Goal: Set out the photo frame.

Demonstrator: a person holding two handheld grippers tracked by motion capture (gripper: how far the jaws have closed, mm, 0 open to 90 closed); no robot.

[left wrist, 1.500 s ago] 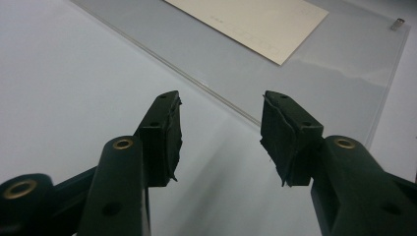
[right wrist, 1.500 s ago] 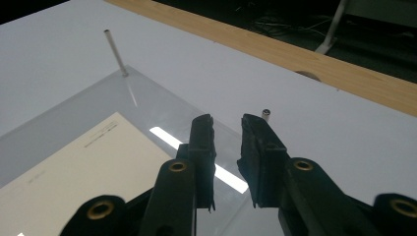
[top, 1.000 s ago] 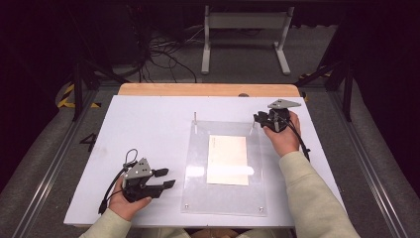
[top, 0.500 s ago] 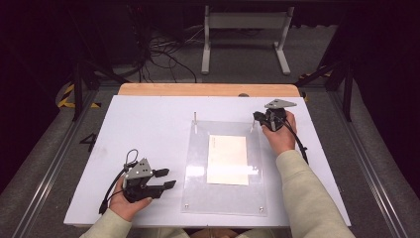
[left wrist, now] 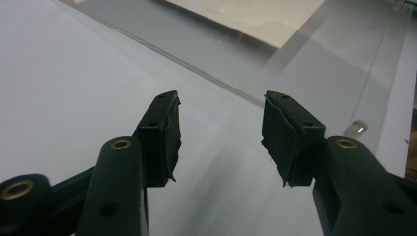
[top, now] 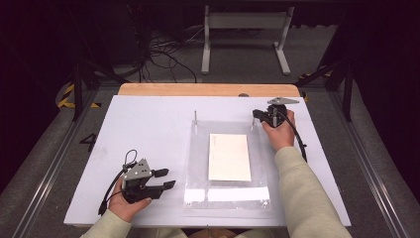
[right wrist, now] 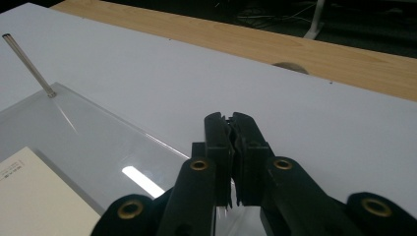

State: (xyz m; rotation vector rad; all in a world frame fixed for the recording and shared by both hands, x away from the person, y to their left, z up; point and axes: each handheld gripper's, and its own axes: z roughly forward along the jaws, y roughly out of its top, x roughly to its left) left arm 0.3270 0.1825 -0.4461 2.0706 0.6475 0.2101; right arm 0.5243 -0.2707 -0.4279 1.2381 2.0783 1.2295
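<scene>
The right gripper (top: 256, 116) is at the far right corner of the clear plate (top: 195, 163). Its jaws have just been closing and now press together, right where a thin pin stood at that corner. I cannot tell if the pin is pinched between them. Another pin (top: 195, 117) stands up at the far left corner of the plate.

The left gripper (top: 166, 178) rests on the white table (top: 148, 129), just beside the near left side of the plate. Its jaws are spread, with nothing between them.

A cream card (top: 229, 156) lies flat in the middle of the plate.
</scene>
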